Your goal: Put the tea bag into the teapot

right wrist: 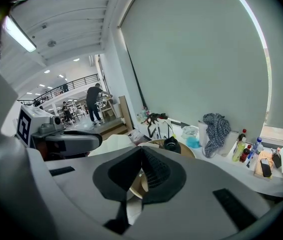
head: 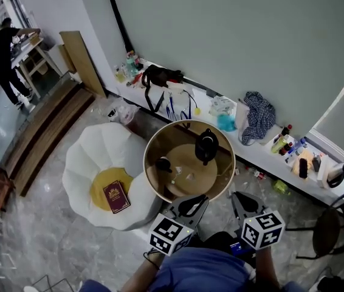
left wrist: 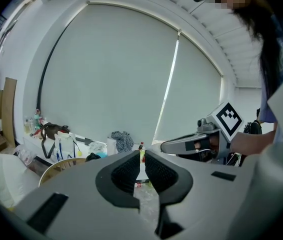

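Looking down from the head camera, I see first the long white ledge (head: 254,157) under the wall, crowded with a black bag (head: 160,76), a checked cloth (head: 258,115) and some bottles (head: 285,140). Next in size is the white petal-shaped chair (head: 90,157) on the floor to the left, with a yellow cushion (head: 102,190) in its seat and a dark red booklet (head: 116,196) lying on that. Just beside the chair, to its right, stands the round bench (head: 146,169), a pale rim around a brown top with a lighter round board (head: 201,174) in the middle. My two tools hang at the near edge of the bench. The left gripper (head: 197,201) has its pads only a thin slit apart and nothing between them. The right gripper (head: 235,198) has its pads pressed together and is empty as well. The black teapot (head: 206,146) sits upright at the far side of the board with its lid on. A small dark cup (head: 163,163) stands on the bench to the left of the board. The smallest thing is a pale packet that I take for the tea bag (head: 189,177); it lies flat on the board, nearer to me than the teapot and clear of both grippers.
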Action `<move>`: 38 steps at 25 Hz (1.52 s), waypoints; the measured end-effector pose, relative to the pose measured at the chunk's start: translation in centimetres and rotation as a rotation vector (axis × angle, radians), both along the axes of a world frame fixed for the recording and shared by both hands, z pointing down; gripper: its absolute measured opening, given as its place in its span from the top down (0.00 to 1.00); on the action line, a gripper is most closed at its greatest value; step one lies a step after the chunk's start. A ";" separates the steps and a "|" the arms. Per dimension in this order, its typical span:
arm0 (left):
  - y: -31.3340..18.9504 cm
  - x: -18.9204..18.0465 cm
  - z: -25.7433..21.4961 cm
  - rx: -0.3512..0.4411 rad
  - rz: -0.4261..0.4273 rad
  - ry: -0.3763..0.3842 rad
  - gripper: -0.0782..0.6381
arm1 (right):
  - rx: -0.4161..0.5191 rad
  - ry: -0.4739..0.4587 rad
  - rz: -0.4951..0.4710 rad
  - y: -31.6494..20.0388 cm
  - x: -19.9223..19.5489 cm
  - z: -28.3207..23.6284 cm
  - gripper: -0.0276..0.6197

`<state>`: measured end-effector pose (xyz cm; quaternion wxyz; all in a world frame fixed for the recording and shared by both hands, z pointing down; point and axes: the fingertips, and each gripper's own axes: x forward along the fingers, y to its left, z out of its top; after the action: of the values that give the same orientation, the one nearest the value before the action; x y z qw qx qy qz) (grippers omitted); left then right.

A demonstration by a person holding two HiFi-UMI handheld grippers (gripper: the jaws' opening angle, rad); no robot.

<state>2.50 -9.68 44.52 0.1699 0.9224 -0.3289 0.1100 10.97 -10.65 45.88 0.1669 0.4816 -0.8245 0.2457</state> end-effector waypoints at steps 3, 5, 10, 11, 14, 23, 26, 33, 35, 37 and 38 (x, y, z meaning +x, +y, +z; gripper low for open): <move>-0.8 -0.2 -0.3 0.004 0.006 0.003 0.86 | 0.007 0.003 0.007 -0.9 0.0 -0.5 0.93; -1.3 -0.4 -0.3 0.006 0.001 0.007 0.86 | 0.010 0.008 0.011 -1.5 0.0 -0.6 0.93; -2.9 -0.9 -0.2 0.000 -0.029 0.019 0.86 | 0.000 0.018 -0.003 -3.1 -0.2 0.0 0.93; -3.2 -1.0 0.0 -0.001 -0.035 0.019 0.86 | -0.003 0.018 -0.008 -3.5 -0.2 0.1 0.93; -4.2 -1.6 0.4 -0.007 -0.068 0.018 0.86 | -0.016 0.020 -0.031 -4.6 -0.5 0.6 0.93; -8.9 -2.1 2.8 -0.064 -0.191 -0.004 0.86 | -0.068 0.020 -0.126 -11.2 0.1 3.2 0.93; -10.9 -1.6 3.2 -0.086 -0.235 -0.007 0.86 | -0.096 0.027 -0.189 -13.7 0.1 4.3 0.93; -16.1 -1.3 5.4 -0.149 -0.375 -0.050 0.86 | -0.144 0.037 -0.354 -19.7 0.0 5.8 0.93; -17.3 -1.2 5.9 -0.157 -0.398 -0.059 0.86 | -0.153 0.044 -0.397 -21.2 0.0 6.4 0.93; -18.2 -0.7 6.4 -0.163 -0.412 -0.063 0.86 | -0.162 0.060 -0.440 -22.6 0.2 7.4 0.93; -18.5 -0.4 6.7 -0.166 -0.416 -0.068 0.86 | -0.167 0.070 -0.462 -23.3 0.2 8.0 0.93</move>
<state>2.12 -28.23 51.21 0.2528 0.8134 -0.5074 0.1304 11.15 -33.96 53.83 0.2863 0.2730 -0.8834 0.2514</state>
